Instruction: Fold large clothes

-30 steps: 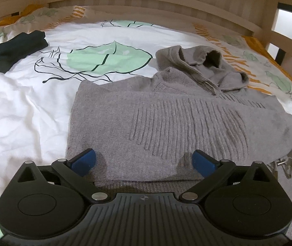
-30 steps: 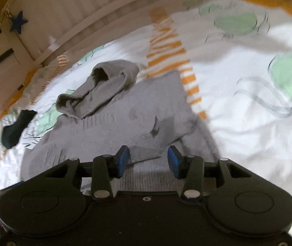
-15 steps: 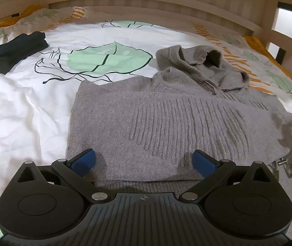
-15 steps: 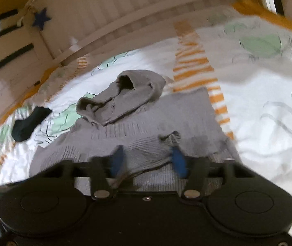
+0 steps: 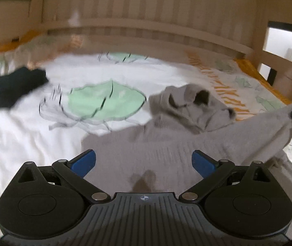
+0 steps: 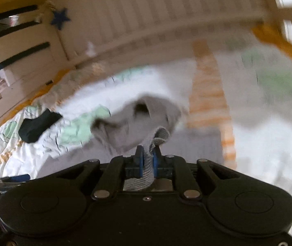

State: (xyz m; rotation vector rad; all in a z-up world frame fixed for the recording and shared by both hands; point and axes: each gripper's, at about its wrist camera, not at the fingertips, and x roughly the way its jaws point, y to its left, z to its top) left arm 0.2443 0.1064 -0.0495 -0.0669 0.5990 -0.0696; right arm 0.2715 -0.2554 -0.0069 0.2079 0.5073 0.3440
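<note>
Right claw [image 6: 147,157] clamped on a ribbed edge of the grey hooded sweater [image 5: 166,143], lifting that side off the bed [image 5: 22,143]; left claw [image 5: 143,162] wide and empty over the body; folding judged barely begun, hood [image 5: 191,106] still unfolded

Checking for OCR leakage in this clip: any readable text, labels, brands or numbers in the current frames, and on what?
None readable.
Left gripper body: a small round crosshair mark, a symbol only, no letters.
Duvet: leaf and orange stripe prints, no words.
Grey hooded sweater, pinched by the right gripper: no tag or logo visible.
Dark garment: plain, blurred.
Blue star on the bed frame: a shape, no text.
</note>
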